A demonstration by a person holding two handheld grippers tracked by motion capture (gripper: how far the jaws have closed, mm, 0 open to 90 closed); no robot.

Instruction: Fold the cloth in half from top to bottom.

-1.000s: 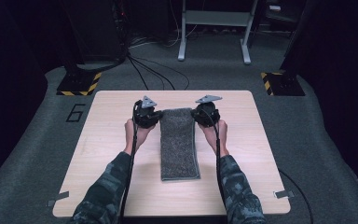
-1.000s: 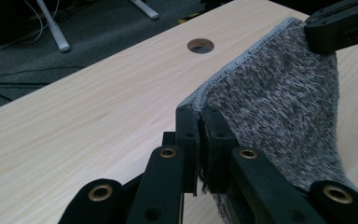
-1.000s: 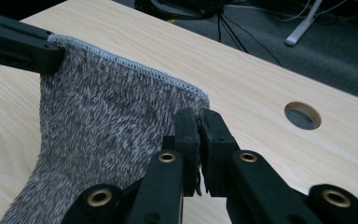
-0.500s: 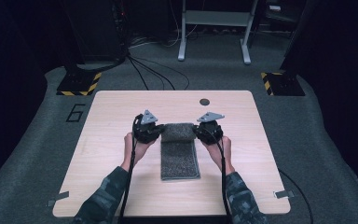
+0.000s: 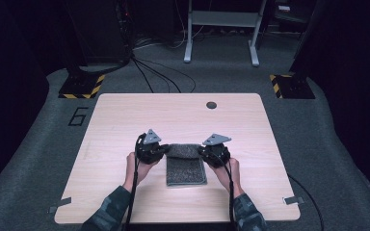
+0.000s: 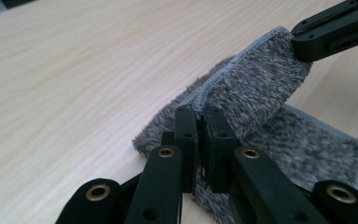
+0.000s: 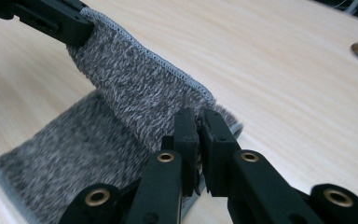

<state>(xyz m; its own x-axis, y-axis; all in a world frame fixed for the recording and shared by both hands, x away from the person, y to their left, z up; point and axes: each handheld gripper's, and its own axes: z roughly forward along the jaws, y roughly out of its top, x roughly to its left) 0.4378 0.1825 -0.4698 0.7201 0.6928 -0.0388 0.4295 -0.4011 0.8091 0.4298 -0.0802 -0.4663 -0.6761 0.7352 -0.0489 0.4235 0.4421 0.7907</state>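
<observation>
Folding appears to be the work in hand: a grey, fluffy rectangular towel with a stitched hem [image 5: 186, 165] lies in the middle of the pale wooden table [image 5: 125, 120], a little toward the person's side, and its far edge is being lifted and carried over the rest. The left tongs [image 5: 163, 150] are pressed together on the left corner of this lifted edge, and the right tongs [image 5: 203, 151] are pinching the right corner in the same way; in each gripper view the hem is seen clamped between the black jaws, with the other tongs holding the opposite corner farther off. The towel is judged to be light, soft and limp, not slippery and not fragile, so it will sag between the two holds and bend wherever it is not supported. It is best taken at the corners of a short edge, on the hem, as is done now, because the cloth is kept spread there. The long axis of the towel runs away from the person, toward the far side of the table, and the lifted short edge lies across it, from left to right.
</observation>
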